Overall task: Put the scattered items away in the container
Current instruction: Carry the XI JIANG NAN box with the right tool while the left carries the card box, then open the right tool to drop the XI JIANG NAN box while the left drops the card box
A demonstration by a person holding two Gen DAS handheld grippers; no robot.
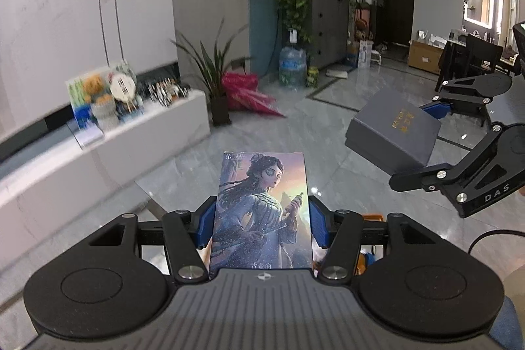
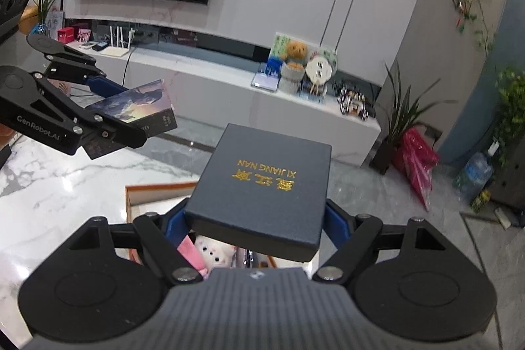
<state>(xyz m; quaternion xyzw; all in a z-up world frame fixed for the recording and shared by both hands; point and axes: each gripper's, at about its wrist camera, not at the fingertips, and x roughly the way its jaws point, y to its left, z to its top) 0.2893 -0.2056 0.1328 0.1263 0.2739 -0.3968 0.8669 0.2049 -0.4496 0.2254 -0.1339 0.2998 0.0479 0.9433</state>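
My left gripper [image 1: 261, 220] is shut on a picture box [image 1: 261, 212] printed with a woman in blue robes and holds it in the air. It also shows in the right wrist view [image 2: 137, 105], held by the left gripper [image 2: 113, 107]. My right gripper [image 2: 254, 223] is shut on a dark blue gift box [image 2: 265, 186] with gold lettering, held above an open orange-rimmed container [image 2: 154, 192] with a pink item and a white plush inside. The gift box also shows at the right of the left wrist view [image 1: 392, 130], held by the right gripper [image 1: 423, 140].
A white marble table [image 2: 49, 192] lies under the container. A long white TV bench [image 2: 229, 87] with toys and a TV above stands behind. Potted plants [image 1: 213, 71], a red bag [image 1: 244, 91] and a water jug [image 1: 292, 64] stand on the grey floor.
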